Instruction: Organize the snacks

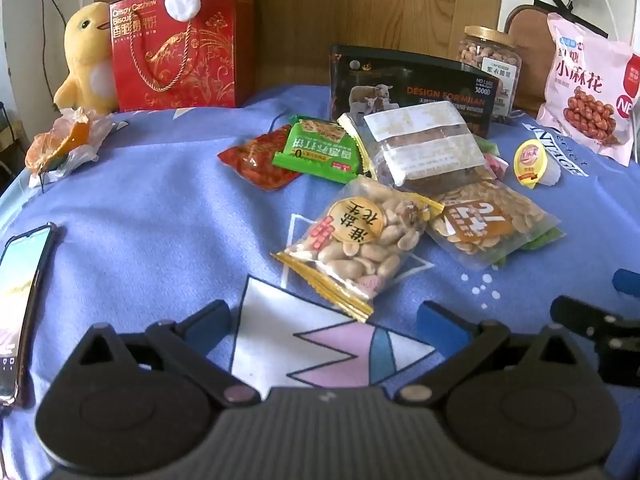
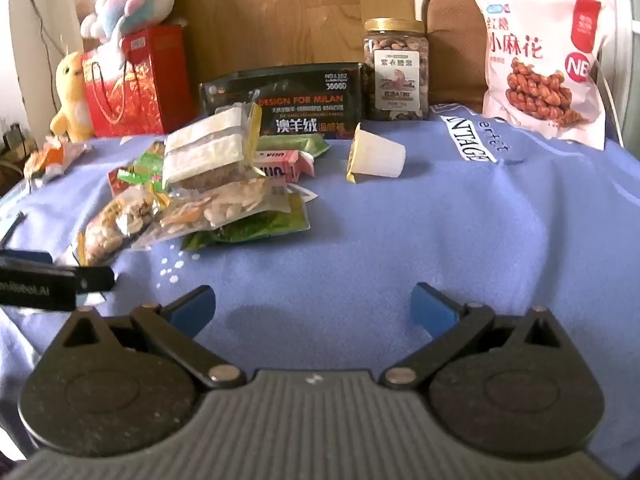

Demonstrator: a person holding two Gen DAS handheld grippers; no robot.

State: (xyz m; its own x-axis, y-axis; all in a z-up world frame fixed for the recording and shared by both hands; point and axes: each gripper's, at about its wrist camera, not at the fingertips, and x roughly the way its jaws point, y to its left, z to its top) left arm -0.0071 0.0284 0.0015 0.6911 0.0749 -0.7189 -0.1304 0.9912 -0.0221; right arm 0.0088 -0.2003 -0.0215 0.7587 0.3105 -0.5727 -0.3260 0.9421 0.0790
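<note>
A heap of snack packets lies on the blue cloth (image 1: 160,208). Nearest is a clear peanut bag (image 1: 360,240), then a second nut bag (image 1: 490,222), a clear cake pack (image 1: 424,148), a green packet (image 1: 318,150) and a red packet (image 1: 258,160). A small jelly cup (image 1: 534,162) lies on its side to the right; it also shows in the right wrist view (image 2: 378,156). My left gripper (image 1: 324,324) is open and empty just before the peanut bag. My right gripper (image 2: 314,310) is open and empty over bare cloth, right of the heap (image 2: 208,184).
A phone (image 1: 20,304) lies at the left edge. At the back stand a red gift bag (image 1: 176,48), a yellow plush duck (image 1: 86,60), a black box (image 1: 412,84), a nut jar (image 2: 396,70) and a pink twist-snack bag (image 2: 544,60). Crumpled wrappers (image 1: 64,144) lie far left.
</note>
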